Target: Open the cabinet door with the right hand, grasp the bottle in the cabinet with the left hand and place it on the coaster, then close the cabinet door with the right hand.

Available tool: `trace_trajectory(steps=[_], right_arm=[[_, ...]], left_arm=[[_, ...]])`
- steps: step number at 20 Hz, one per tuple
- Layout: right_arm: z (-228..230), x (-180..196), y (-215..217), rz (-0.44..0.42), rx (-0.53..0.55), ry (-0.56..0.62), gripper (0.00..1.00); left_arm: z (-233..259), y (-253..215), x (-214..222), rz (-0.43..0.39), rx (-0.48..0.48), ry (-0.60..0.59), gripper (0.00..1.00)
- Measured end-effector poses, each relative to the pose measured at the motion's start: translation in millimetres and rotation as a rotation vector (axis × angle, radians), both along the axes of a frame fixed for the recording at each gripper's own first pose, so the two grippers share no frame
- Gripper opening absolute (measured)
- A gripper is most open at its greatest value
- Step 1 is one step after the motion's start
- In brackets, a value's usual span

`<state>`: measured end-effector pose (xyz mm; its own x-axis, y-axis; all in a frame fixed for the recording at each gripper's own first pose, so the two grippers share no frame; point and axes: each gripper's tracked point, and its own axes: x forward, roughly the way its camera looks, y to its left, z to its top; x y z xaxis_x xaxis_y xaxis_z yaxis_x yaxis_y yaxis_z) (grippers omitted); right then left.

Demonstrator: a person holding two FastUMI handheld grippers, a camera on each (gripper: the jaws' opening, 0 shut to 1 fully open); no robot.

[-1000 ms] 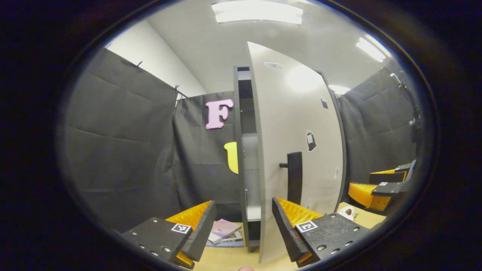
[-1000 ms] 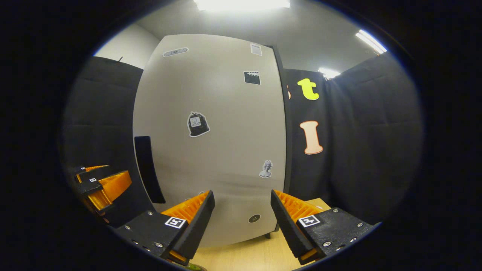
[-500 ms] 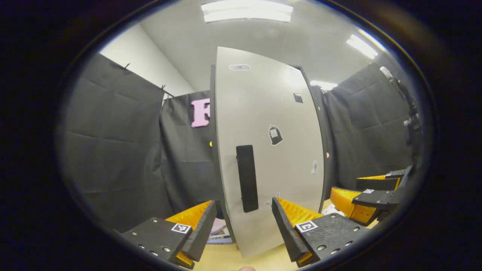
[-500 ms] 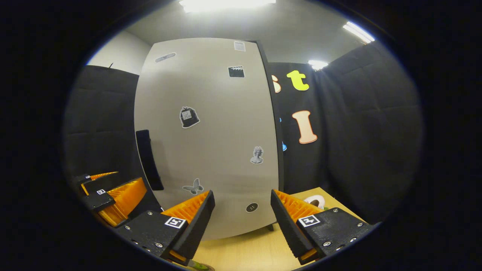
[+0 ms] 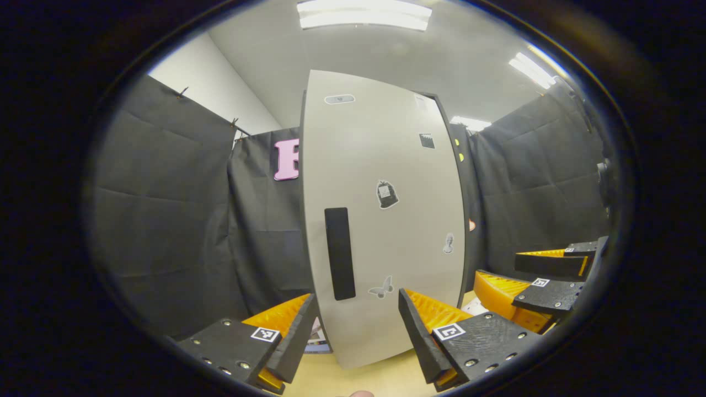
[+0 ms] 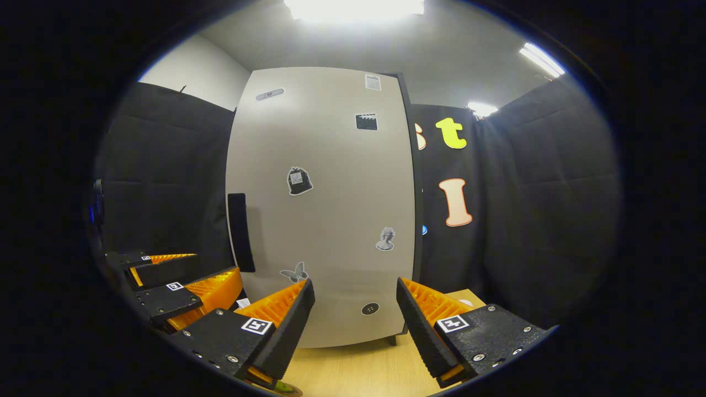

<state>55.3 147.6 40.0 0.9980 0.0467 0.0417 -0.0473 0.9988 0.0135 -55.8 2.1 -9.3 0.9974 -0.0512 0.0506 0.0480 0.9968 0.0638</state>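
door (image 5: 386,220) stands flat and shut before me, its dark handle (image 5: 340,253) upright near its left edge; stickers dot its pale face; in the right gripper view the door (image 6: 325,209) faces me square, handle (image 6: 241,232) at its left edge. my left gripper (image 5: 356,325) points level at the door, close but not touching, fingers spread wide with nothing between them; my right gripper (image 5: 538,281) shows low at the right of that view, level too, fingers apart and empty. in the right gripper view my right gripper (image 6: 353,317) is aimed at the lower part of the door, spread and empty, off the panel; the left gripper (image 6: 176,284) sits low to its left, just beside it. wooden table (image 6: 358,372) lies under both. bottle: a sliver of green (image 6: 284,387) at the bottom edge there, too little to tell; coaster i cannot make out.
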Motion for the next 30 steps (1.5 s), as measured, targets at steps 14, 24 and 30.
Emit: trace_trajectory(steps=[14,24,30], right_arm=[[-9,-2,-6,-0.004,-0.009,0.025,0.93],[-8,-2,-7,-0.007,-0.002,0.022,0.93],[-7,-4,-6,-0.006,-0.001,0.021,0.93]], left_arm=[[-11,-4,2,-0.002,-0.03,0.017,0.85],[-11,-7,4,-0.013,-0.029,0.007,0.89],[-10,-7,2,-0.018,-0.037,-0.002,0.85]])
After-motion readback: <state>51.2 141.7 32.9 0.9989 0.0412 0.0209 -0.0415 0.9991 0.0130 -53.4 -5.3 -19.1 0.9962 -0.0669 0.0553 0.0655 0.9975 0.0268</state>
